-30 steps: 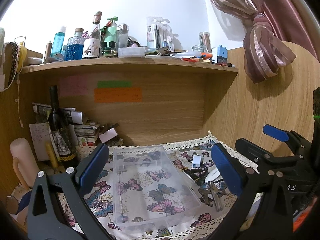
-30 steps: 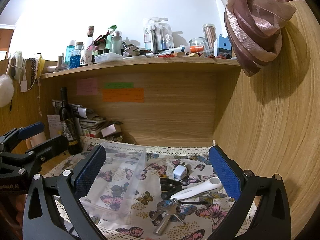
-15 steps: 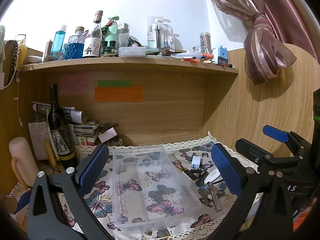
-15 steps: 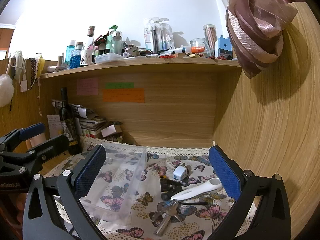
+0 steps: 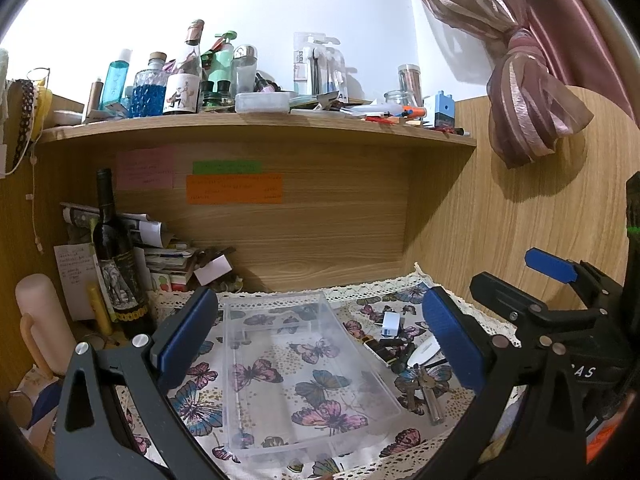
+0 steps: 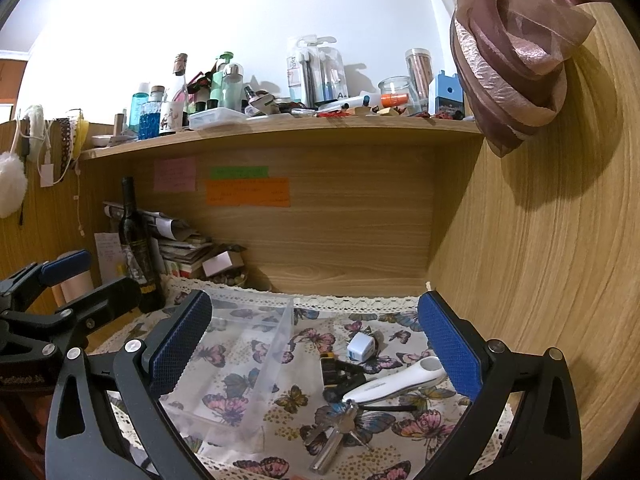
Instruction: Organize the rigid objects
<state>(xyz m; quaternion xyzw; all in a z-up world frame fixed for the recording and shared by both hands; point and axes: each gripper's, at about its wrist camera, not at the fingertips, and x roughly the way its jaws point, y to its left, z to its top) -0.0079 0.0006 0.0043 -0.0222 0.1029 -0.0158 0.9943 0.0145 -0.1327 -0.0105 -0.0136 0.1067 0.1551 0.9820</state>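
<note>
A clear plastic divided tray [image 5: 304, 376] lies empty on the butterfly cloth; it also shows in the right wrist view [image 6: 240, 364]. To its right lie a small white charger cube [image 6: 361, 347], a black item with a yellow band [image 6: 334, 372], a white handled tool [image 6: 394, 386] and a bunch of keys [image 6: 340, 428]. These also show in the left wrist view: cube [image 5: 391, 324], keys [image 5: 424, 392]. My left gripper [image 5: 320, 344] is open above the tray. My right gripper [image 6: 316, 344] is open above the small items.
A dark wine bottle [image 5: 118, 264] and stacked papers [image 5: 168, 256] stand at the back left. A wooden side wall [image 6: 540, 280] closes the right. A cluttered shelf [image 5: 256, 120] runs overhead. A pink cylinder [image 5: 44, 320] stands at far left.
</note>
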